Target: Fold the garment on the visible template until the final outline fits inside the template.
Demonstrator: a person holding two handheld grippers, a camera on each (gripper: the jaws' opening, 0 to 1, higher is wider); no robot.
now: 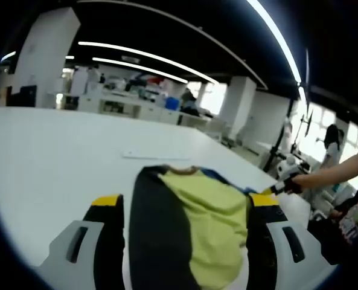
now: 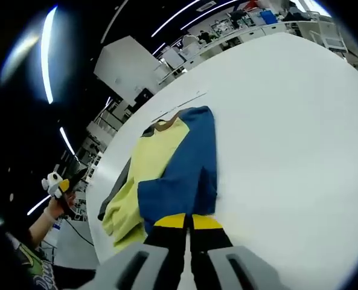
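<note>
— Across the white table (image 1: 52, 163), in the left gripper view, what did you make of the garment (image 1: 209, 223)?

— It lay flat on the tabletop, collar end away from the camera, yellow-green in the middle with a dark panel on one side. The left gripper (image 1: 185, 238) stood with its jaws well apart, one each side of the near end of the cloth. They framed it and did not pinch it, so I took the tongs to be open, perhaps lined up for a grab at the hem.

— And the template?

— I couldn't pick out any outline. A thin pale strip (image 1: 156, 156) lay on the table just beyond the collar; what it was, I couldn't tell. At the right edge a hand (image 1: 294, 183) reached in, holding what seemed to be the other tool.

— Then the right gripper view?

— Same garment (image 2: 166, 172), seen from the other side: a blue panel lying over the yellow, collar far off. The right gripper (image 2: 189, 232) had its yellow-tipped jaws drawn together with only a thin slit between, right at the near blue edge. Whether cloth was caught in them I couldn't say. The garment looked partly folded, so I judged the job unfinished.
</note>
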